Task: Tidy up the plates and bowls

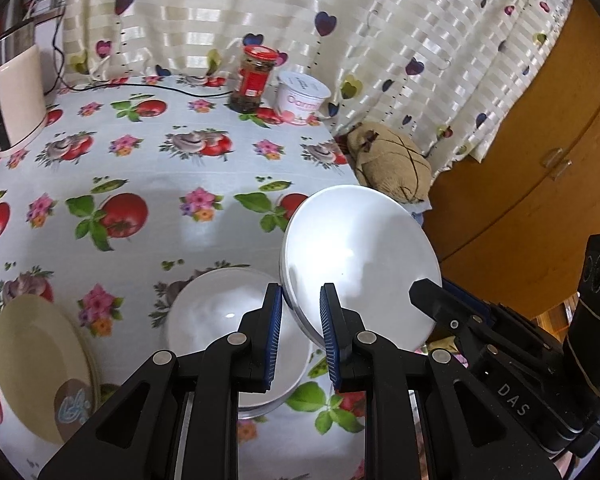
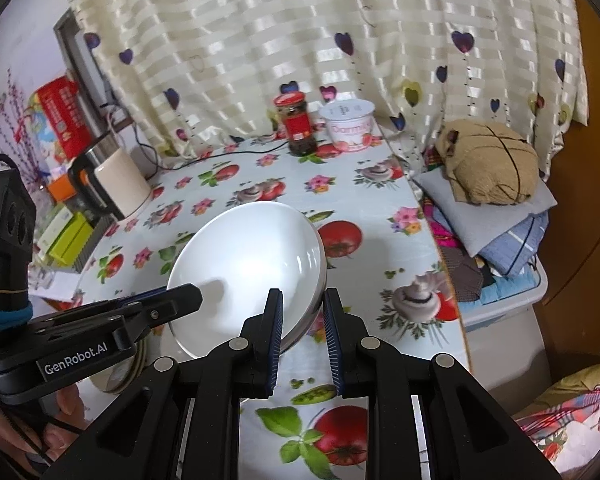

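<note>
Both grippers are meeting on one white bowl (image 1: pixel 360 264), which is being held tilted in the air above the right edge of the surface (image 1: pixel 160 168). In the left wrist view, the left gripper (image 1: pixel 300 340) is pinching the lower left rim of this bowl between its blue-padded fingers (image 1: pixel 275 336), with the rim passing through the narrow gap. In the right wrist view, the right gripper (image 2: pixel 302 340) is gripping the lower right rim of the same bowl (image 2: pixel 248 264), its fingers (image 2: pixel 277 340) pressing in on the edge. Each view is showing the other gripper's black tip lying against the bowl's far side.

A second white bowl (image 1: pixel 224 320) is sitting upright on the surface just beside and below the raised one, partly hidden behind the left gripper. A cream plate (image 1: pixel 40 364) with a blue mark on its rim is lying well to the left of it, near the front edge.

At the back of the surface, a jar with a red lid (image 1: pixel 252 80) and a white tub (image 1: pixel 300 98) are standing close together against the curtain (image 1: pixel 260 12). A cream kettle (image 2: pixel 120 182) is standing at the back left. A tan bundle (image 2: pixel 488 164) is resting on folded cloth off the right side
</note>
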